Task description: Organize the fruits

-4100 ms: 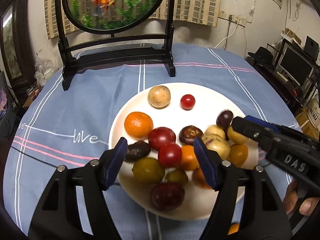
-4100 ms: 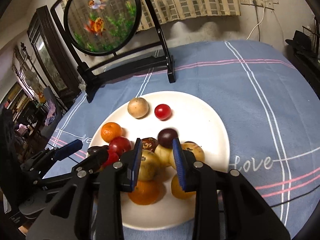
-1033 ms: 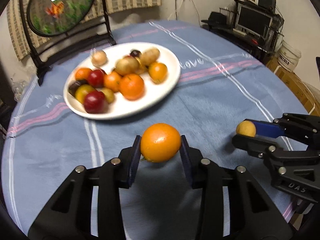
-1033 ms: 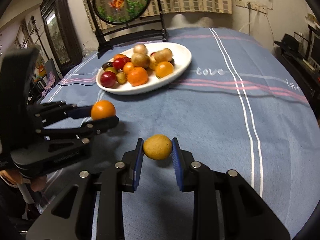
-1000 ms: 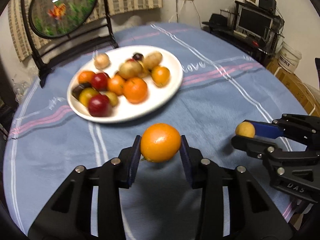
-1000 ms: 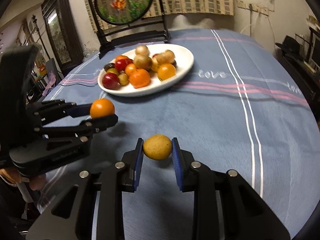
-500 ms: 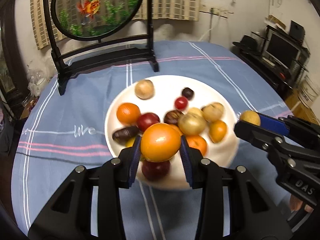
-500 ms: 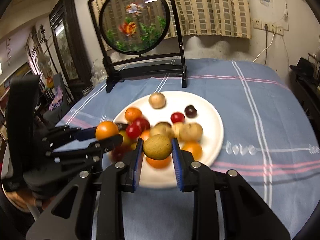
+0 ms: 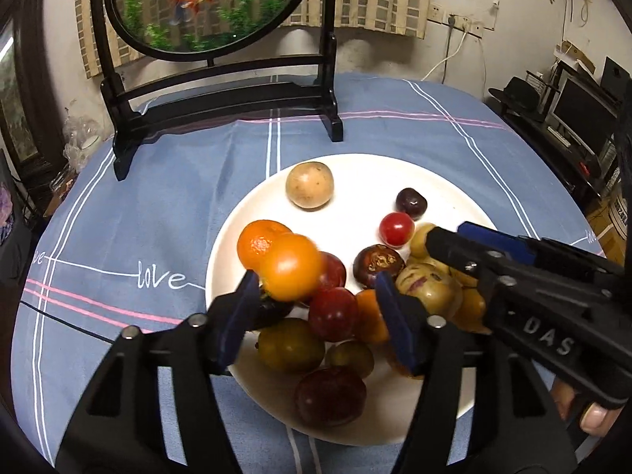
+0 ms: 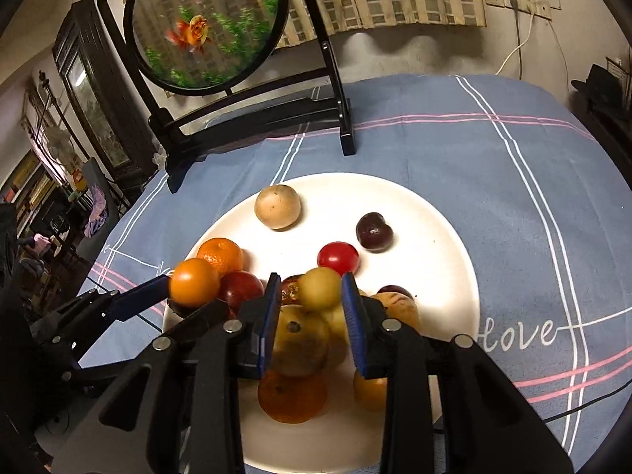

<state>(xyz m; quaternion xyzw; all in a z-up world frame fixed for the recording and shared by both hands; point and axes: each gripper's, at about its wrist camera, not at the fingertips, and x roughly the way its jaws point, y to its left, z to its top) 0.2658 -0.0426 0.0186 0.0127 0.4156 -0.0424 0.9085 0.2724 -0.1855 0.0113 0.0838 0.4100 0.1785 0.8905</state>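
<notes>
A white plate (image 9: 355, 166) (image 10: 434, 213) holds several fruits on the blue tablecloth. My left gripper (image 9: 316, 316) hovers over the plate's near left part with its jaws opening. A blurred orange fruit (image 9: 290, 266) sits by the left pad, clear of the right one. In the right wrist view the left gripper (image 10: 166, 292) comes in from the left with that orange fruit (image 10: 194, 282) at its tips. My right gripper (image 10: 312, 316) is over the fruit pile, its jaws opening. A small yellow fruit (image 10: 319, 287) lies loose between its tips, with a gap on its left.
A round goldfish screen on a black stand (image 9: 221, 91) (image 10: 245, 118) rises behind the plate. A person's fingers (image 9: 592, 422) hold the right gripper's handle at the lower right. Monitors and clutter (image 9: 584, 106) stand beyond the table's right edge.
Both grippers travelled from the table's near side to above the plate. Their jaws have parted, the left widely, and the orange and the yellow fruit no longer fill the gaps.
</notes>
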